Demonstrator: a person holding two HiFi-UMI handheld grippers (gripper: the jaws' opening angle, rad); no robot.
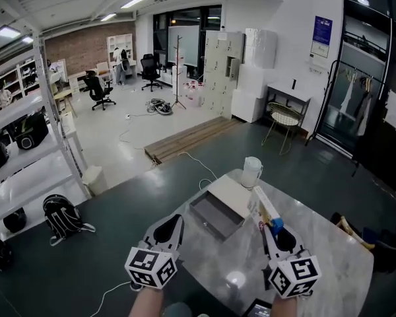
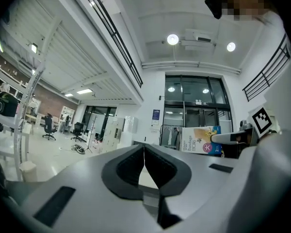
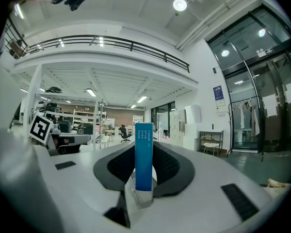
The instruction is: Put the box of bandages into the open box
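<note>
My right claw [image 1: 272, 235] grips the bandage box [image 1: 263, 207] standing on end. The open box [image 1: 214, 218] sits just frame-left of it, so I'd swing left. Left claw [image 1: 172, 231] is closed with nothing in it.

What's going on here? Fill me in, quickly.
A person works with a two-jaw gripper in each hand. The right gripper is shut on a flat blue-and-white cardboard bandage box, holding it on edge above the pale grey table. The open grey box sits on the table just ahead and to the left, and looks empty. The left gripper is shut with nothing in it, hovering near the open box. The bandage box is not yet in.
</note>
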